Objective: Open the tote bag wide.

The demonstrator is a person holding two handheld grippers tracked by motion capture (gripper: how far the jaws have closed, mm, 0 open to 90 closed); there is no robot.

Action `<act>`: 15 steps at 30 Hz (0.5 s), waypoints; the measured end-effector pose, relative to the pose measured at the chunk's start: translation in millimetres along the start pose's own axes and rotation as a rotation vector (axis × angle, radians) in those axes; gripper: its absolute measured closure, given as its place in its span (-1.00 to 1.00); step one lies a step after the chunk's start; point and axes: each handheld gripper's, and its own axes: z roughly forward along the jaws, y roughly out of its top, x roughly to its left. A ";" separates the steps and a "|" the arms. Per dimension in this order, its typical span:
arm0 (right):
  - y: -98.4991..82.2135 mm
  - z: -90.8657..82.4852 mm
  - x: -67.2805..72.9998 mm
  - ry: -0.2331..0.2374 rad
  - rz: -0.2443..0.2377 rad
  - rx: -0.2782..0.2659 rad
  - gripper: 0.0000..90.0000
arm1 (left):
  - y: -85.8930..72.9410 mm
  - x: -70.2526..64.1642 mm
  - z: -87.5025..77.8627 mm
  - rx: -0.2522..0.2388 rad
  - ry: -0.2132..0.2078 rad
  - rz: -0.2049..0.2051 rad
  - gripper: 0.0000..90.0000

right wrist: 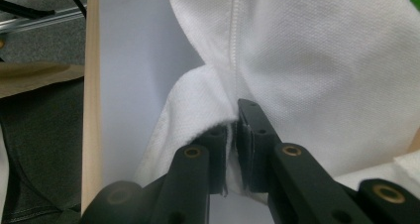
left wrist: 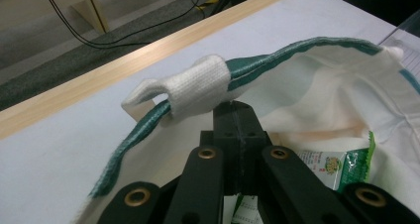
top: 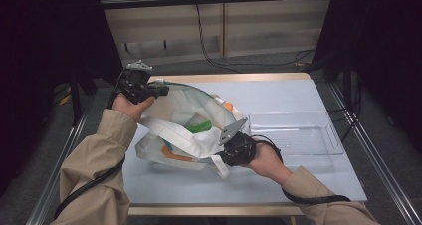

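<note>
Fingers, left gripper (left wrist: 233,116): in the left gripper view the two black jaws were pressed together at the green-trimmed rim of the white cloth tote bag (left wrist: 317,85), just under a white webbing handle loop (left wrist: 195,87); the rim looked pinched between them.
Fingers, right gripper (right wrist: 233,135): in the right gripper view the jaws stood nearly together, pinching a fold of the bag's white fabric.
High view, bag: the bag (top: 199,115) lay on the pale blue tabletop (top: 278,93), its mouth held open between the left gripper (top: 149,89) at the far-left rim and the right gripper (top: 234,148) at the near edge.
High view, contents: a green packet (top: 199,127) and something orange showed inside the bag.
High view, tray: a clear plastic rectangular tray (top: 296,135) sat just beside the bag on its right.
Left gripper view, packet: a green-and-white printed packet (left wrist: 341,164) lay in the bag below the rim.
Right gripper view, table edge: a light wooden table edge (right wrist: 91,100) ran beside the pinched fold.
Step, judged: holding the bag's mouth open, likely for emptying.
Doing it well: keep both pinches firm on fabric, not on the handle, and draw the two grips apart evenly so the mouth stays taut.
Risk: the thin fold in the right jaws could slip if pulled sideways.
</note>
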 end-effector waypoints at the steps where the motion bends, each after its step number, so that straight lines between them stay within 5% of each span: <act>1: -0.8 0.3 0.2 0.002 0.002 0.000 0.82 | 0.1 0.8 -0.4 0.009 0.001 0.009 1.00; 15: -8.1 1.7 3.1 0.015 0.005 0.019 0.82 | 4.6 5.5 11.3 -0.017 0.024 -0.030 1.00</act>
